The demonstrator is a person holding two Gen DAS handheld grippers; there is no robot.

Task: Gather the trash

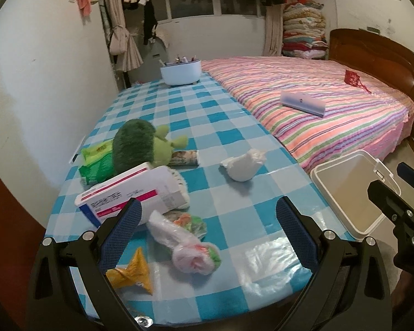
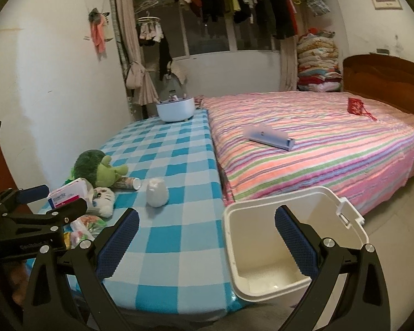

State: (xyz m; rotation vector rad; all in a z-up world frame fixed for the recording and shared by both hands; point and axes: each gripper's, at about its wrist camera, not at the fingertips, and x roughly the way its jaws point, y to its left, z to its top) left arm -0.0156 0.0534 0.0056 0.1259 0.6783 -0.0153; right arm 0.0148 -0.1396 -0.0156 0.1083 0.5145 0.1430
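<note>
My left gripper (image 1: 207, 220) is open and empty over the near end of the blue checked table (image 1: 207, 135). A crumpled clear plastic bag (image 1: 187, 245) lies between its fingers, and a yellow wrapper (image 1: 135, 270) lies by the left finger. A crumpled white tissue wad (image 1: 243, 165) sits mid-table; it also shows in the right wrist view (image 2: 157, 193). An open, empty white bin (image 2: 278, 237) stands beside the table's right edge. My right gripper (image 2: 207, 229) is open and empty above the bin's left rim.
A white and pink box (image 1: 129, 195), a green plush toy (image 1: 140, 143), a green packet (image 1: 96, 162) and a printed tube (image 1: 185, 157) crowd the table's left. A white bowl (image 1: 180, 71) stands at the far end. A striped bed (image 1: 317, 104) adjoins on the right.
</note>
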